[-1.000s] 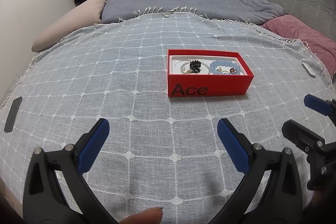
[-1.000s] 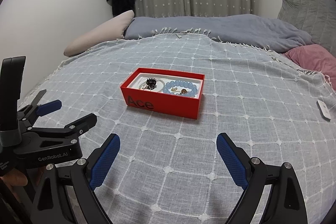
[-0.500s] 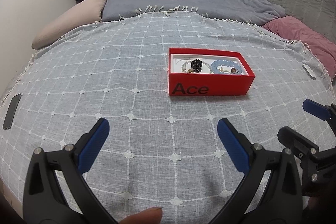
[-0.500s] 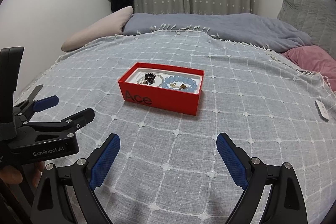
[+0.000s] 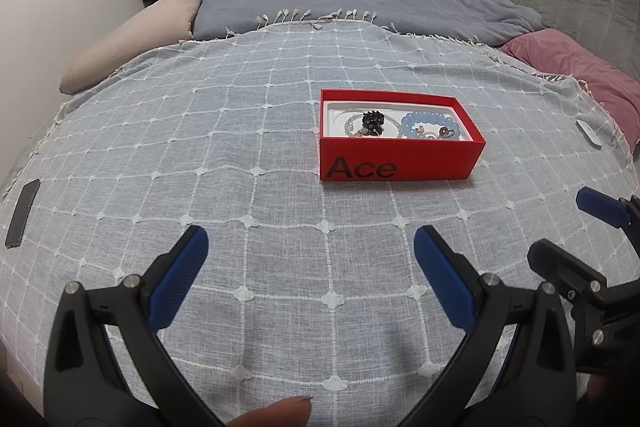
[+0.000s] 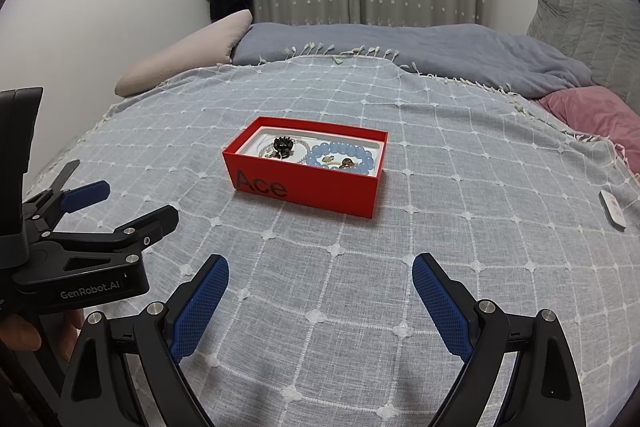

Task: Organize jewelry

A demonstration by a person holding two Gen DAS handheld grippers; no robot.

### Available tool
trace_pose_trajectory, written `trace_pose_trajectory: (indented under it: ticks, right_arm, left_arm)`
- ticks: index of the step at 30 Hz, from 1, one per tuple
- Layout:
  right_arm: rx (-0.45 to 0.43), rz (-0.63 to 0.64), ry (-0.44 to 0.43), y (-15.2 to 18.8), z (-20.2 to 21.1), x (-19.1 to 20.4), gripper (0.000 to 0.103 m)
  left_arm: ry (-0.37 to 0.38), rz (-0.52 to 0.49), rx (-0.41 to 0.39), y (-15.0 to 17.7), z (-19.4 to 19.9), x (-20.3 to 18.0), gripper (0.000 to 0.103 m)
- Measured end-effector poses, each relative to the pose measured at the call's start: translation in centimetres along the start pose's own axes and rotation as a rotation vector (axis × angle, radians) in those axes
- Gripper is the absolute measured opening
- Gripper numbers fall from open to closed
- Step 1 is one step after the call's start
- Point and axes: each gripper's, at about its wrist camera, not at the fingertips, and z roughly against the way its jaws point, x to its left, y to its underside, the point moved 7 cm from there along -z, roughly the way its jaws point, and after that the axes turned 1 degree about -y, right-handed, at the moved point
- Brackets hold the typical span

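The bed carried a grey woven coverlet (image 5: pixel 240 155) with a raised white grid and small floral knots at the crossings, fringed along its far edge. Beyond that edge, behind the red box, lay a soft blue-grey blanket (image 5: pixel 360 7); a beige pillow (image 5: pixel 132 47) lay to the far left of the box, and a pink pillow (image 5: pixel 576 67) to its far right.

The red box (image 5: pixel 400 163) was a rigid rectangular carton, lidless, with a white lining and black "Ace" lettering on its near wall. It sat flat on the coverlet. Inside it, on the right, lay a bracelet of round, glossy pale-blue beads (image 6: pixel 340 157). On the left lay a small black spiked piece (image 6: pixel 283 145), resting on a thin ring of pale beads.

You held your left gripper (image 5: pixel 310 269) short of the box, its jaws spread wide and nothing between them. The finger pads (image 5: pixel 178 281) were blue, ribbed and rubbery. You held your right gripper (image 6: pixel 320 301) likewise short of the box, spread wide and empty, well apart from the carton.

A flat dark phone (image 5: pixel 22 213) lay far left of the box. A small white slab-shaped object (image 6: pixel 612 209) lay far right of it.
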Motion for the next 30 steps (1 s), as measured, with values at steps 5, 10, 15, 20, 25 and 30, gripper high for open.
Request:
trace_pose_trajectory:
  ticks: [5,10,15,20,25,30]
  right_arm:
    - [0.004,0.0,0.002,0.07,-0.13,-0.1,0.094]
    - [0.007,-0.001,0.005,0.15,-0.27,-0.17,0.094]
    - [0.007,-0.001,0.004,0.14,-0.3,-0.18,0.094]
    - [0.007,-0.001,0.005,0.13,-0.29,-0.2,0.094]
    - [0.007,-0.001,0.005,0.14,-0.32,-0.19,0.094]
    - [0.008,-0.001,0.006,0.13,-0.31,-0.2,0.094]
  left_arm:
    - [0.0,-0.001,-0.001,0.02,-0.01,0.0,0.102]
    - [0.002,-0.006,0.0,0.06,-0.03,-0.03,0.102]
    - [0.001,-0.007,-0.001,0.04,-0.02,-0.03,0.102]
    - [0.001,-0.007,-0.002,0.02,-0.01,-0.06,0.102]
    - [0.001,-0.007,-0.001,-0.03,-0.05,0.06,0.102]
    - [0.002,-0.008,-0.001,-0.04,-0.06,0.1,0.102]
